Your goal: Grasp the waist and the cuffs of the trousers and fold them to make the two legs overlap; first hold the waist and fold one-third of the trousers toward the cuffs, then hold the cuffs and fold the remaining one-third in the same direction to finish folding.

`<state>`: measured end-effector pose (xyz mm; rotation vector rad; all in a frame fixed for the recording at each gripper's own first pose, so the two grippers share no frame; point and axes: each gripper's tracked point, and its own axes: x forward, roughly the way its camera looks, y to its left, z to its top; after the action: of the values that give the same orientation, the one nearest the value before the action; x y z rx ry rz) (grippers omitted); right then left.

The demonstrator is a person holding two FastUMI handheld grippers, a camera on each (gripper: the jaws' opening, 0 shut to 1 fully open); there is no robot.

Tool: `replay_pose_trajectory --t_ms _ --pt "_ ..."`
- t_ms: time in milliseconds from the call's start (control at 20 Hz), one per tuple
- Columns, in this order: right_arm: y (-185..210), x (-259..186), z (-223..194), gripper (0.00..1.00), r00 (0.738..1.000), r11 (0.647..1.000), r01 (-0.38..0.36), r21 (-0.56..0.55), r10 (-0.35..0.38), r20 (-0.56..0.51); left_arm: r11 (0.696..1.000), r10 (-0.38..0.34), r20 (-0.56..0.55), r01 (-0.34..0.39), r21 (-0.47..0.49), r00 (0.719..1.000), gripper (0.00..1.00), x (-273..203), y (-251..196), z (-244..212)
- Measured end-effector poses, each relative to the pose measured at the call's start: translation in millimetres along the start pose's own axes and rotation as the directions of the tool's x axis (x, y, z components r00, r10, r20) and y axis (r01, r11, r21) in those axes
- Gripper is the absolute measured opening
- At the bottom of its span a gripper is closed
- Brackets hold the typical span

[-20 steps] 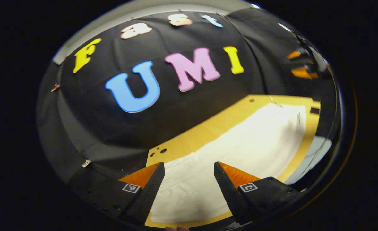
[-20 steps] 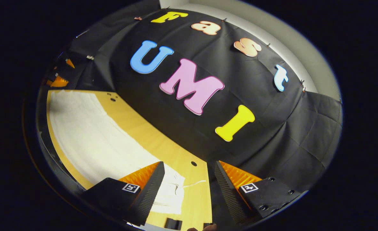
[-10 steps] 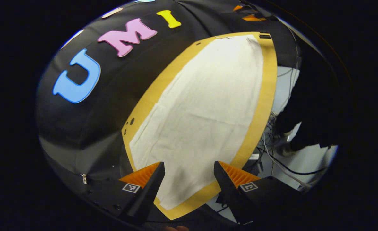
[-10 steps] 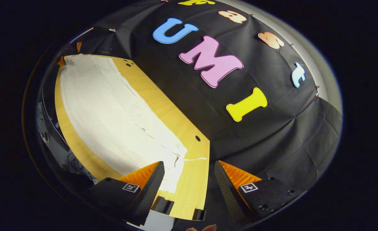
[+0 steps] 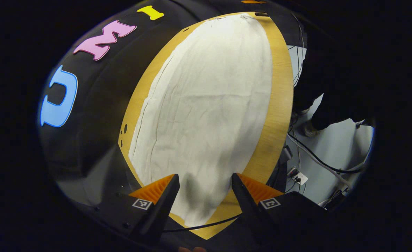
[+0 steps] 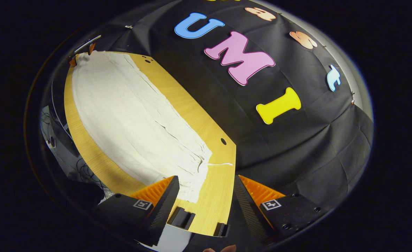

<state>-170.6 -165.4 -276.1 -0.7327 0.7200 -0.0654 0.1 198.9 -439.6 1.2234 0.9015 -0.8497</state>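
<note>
While the white trousers (image 5: 206, 105) are laid flat along the wooden table (image 5: 279, 105), nothing is held by either tool. In the left gripper view, the left gripper (image 5: 204, 190) is seen at 6 o'clock with its jaws set wide apart and empty, poised above the near end of the cloth, whose shadowed edge lies between the two fingers. From there the garment is stretched away toward 12 o'clock. Cables (image 5: 314, 157) are seen on the floor at 4 o'clock. In the right gripper view, the right gripper (image 6: 206, 192) is likewise held fully spread and empty above the table's end, with the gathered waist (image 6: 199, 164) and its drawstring (image 6: 220, 163) just beyond, toward 12 o'clock. The legs are run off toward 10 o'clock.
</note>
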Motion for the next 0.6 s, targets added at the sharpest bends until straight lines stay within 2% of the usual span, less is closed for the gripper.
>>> replay_pose_trajectory --t_ms 150,250,450,500,550,600 --pt "0 2 -8 0.97 1.000 1.000 -0.001 0.002 0.001 -0.016 0.999 -0.020 -0.038 0.021 0.029 0.999 0.97 14 21 -2" --pt "1 2 -14 0.97 1.000 1.000 -0.004 -0.003 0.004 -0.027 0.998 -0.046 -0.069 0.049 0.039 0.997 0.93 24 28 -4" --pt "1 2 -25 0.97 0.999 1.000 -0.013 -0.014 0.012 -0.044 0.992 -0.120 -0.122 0.124 0.021 0.985 0.71 38 33 -5" --pt "0 3 -28 0.97 0.999 1.000 -0.017 -0.017 0.016 -0.048 0.990 -0.138 -0.137 0.142 0.020 0.981 0.52 42 32 -6" --pt "1 4 -31 0.97 0.998 1.000 -0.021 -0.021 0.020 -0.052 0.987 -0.154 -0.147 0.159 0.020 0.977 0.42 45 32 -5" --pt "3 7 -34 0.97 0.998 0.999 -0.030 -0.027 0.029 -0.057 0.984 -0.175 -0.155 0.179 0.017 0.972 0.23 47 30 -4"
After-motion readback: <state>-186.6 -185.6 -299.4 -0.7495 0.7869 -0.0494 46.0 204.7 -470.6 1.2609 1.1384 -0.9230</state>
